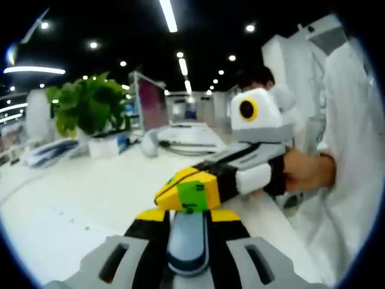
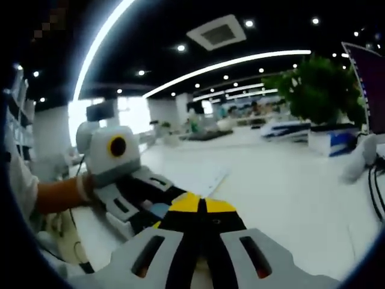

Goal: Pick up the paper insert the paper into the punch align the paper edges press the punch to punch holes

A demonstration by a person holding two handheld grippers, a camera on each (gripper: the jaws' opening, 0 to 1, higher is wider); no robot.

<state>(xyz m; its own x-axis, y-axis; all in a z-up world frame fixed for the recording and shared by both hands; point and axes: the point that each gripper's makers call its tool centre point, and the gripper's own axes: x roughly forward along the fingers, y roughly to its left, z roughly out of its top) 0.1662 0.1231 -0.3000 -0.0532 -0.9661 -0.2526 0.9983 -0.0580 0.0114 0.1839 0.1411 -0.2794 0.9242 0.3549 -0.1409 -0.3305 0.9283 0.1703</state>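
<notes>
While both claws hover shut and empty above the white counter [image 2: 289, 180], the paper [image 2: 201, 174] lies flat ahead of the right claw [image 2: 201, 211], long axis running away from it; the left claw [image 1: 189, 217] looks farther. No punch is discernible.

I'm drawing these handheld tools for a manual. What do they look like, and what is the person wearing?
In the left gripper view, the right tool has yellow tips with a green patch, black-and-white bands behind, and a grey-white body. In the right gripper view, the left tool is grey with black slots; the view's own tips are yellow and black on slotted grey plates. The person wears a white sleeve.
</notes>
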